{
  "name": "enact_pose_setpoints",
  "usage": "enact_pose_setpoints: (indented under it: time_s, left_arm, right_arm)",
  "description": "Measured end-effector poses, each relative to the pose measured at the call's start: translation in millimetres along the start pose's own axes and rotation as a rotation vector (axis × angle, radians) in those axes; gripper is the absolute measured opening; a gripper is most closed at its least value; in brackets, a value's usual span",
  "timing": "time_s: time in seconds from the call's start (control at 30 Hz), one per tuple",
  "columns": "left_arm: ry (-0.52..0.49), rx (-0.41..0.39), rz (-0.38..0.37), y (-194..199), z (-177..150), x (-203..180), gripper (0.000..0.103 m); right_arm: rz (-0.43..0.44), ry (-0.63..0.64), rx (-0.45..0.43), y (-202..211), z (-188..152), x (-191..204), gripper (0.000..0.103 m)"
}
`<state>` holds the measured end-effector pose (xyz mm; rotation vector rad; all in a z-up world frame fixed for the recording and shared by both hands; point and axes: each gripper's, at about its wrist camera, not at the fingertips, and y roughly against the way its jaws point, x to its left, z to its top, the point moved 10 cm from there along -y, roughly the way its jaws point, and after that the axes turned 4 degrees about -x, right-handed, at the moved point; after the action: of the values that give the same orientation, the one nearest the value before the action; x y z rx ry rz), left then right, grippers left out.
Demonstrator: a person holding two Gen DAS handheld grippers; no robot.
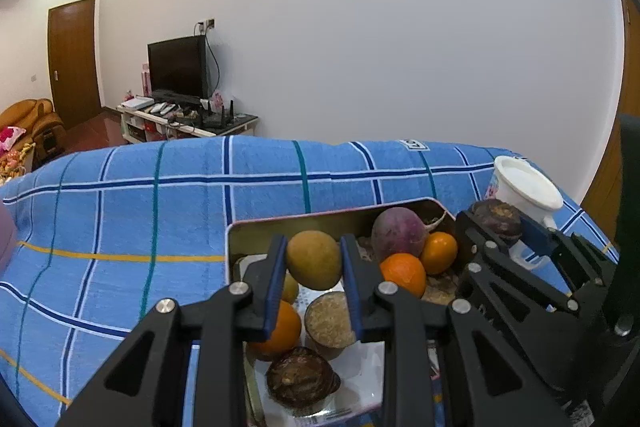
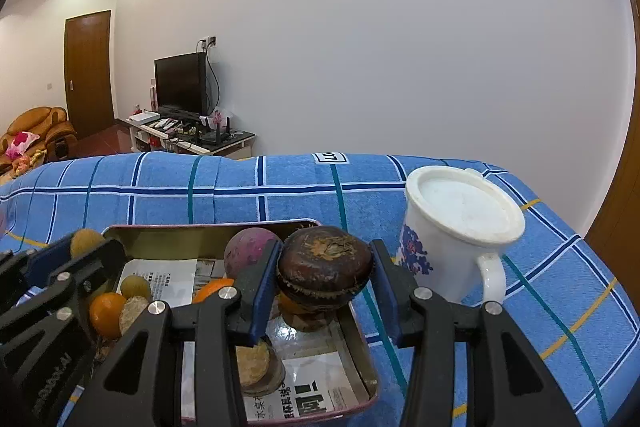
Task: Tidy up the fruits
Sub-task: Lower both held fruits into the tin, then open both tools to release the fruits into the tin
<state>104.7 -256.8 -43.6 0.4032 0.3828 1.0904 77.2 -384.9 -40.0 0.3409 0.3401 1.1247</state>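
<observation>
Fruit in my left gripper (image 1: 314,261): my left jaws squeeze a yellow-green fruit (image 1: 314,259) from both sides, so it cannot roll away.
Fruit in my right gripper (image 2: 325,277): my right jaws clamp a dark brown round fruit (image 2: 325,265) the same way.
Where they are: I hold both fruits up over the tin tray (image 2: 208,227), which sits on the blue checked cloth (image 1: 120,195).
Tray: oranges (image 1: 404,273), a purple round one (image 1: 398,235) and more brown ones already lie inside, so I think fruit gets gathered here.
Cup: a white mug (image 2: 460,231) stands just beside the tray, so I keep my right side clear of it.
</observation>
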Motion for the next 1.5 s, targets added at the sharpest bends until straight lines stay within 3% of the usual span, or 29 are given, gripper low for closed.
enact_pose_setpoints:
  time_s: [0.7, 1.0, 1.5]
  left_arm:
    - [0.005, 0.071, -0.015, -26, -14, 1, 0.029]
    - [0.017, 0.096, -0.008, -28, -19, 3, 0.028]
    - [0.016, 0.100, -0.001, -29, -19, 6, 0.029]
  right_arm:
    - [0.038, 0.062, 0.071, -24, -4, 15, 0.047]
    - [0.105, 0.091, 0.127, -33, -13, 28, 0.047]
    - [0.225, 0.043, 0.111, -34, -11, 34, 0.047]
